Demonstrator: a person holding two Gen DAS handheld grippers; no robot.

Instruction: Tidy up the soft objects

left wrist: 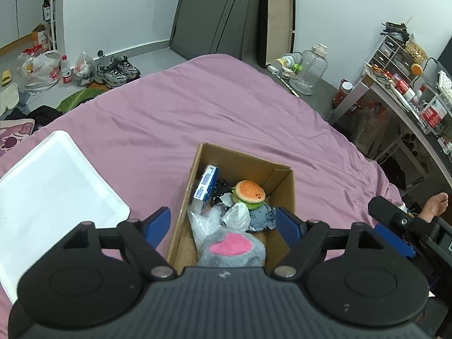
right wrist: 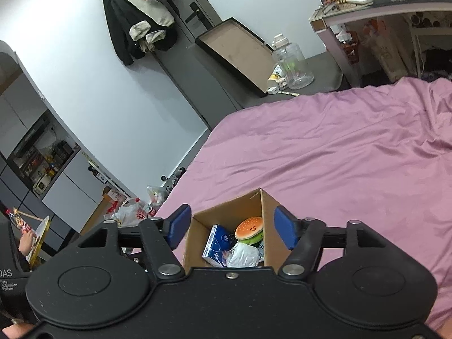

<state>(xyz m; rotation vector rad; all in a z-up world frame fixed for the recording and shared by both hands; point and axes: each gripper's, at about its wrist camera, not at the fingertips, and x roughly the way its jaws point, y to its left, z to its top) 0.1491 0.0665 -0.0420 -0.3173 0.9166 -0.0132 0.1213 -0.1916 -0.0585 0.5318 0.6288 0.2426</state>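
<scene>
An open cardboard box (left wrist: 278,180) stands on the pink bedsheet (left wrist: 197,104). Inside lie a burger plush (left wrist: 249,193), a blue tissue pack (left wrist: 206,185), a grey plush with a pink patch (left wrist: 231,250), a clear plastic bag (left wrist: 240,216) and a blue-grey cloth (left wrist: 264,217). My left gripper (left wrist: 224,224) hangs open above the box's near end, holding nothing. In the right wrist view the same box (right wrist: 271,209) shows the burger plush (right wrist: 250,230) and the tissue pack (right wrist: 217,244). My right gripper (right wrist: 231,226) is open over it, empty.
A white tray (left wrist: 53,186) lies on the bed left of the box. The other gripper's body (left wrist: 406,231) is at the right, by a bare foot (left wrist: 436,204). A cluttered desk (left wrist: 406,96), a clear jar (left wrist: 309,69), shoes (left wrist: 115,70) and bags (left wrist: 39,70) surround the bed.
</scene>
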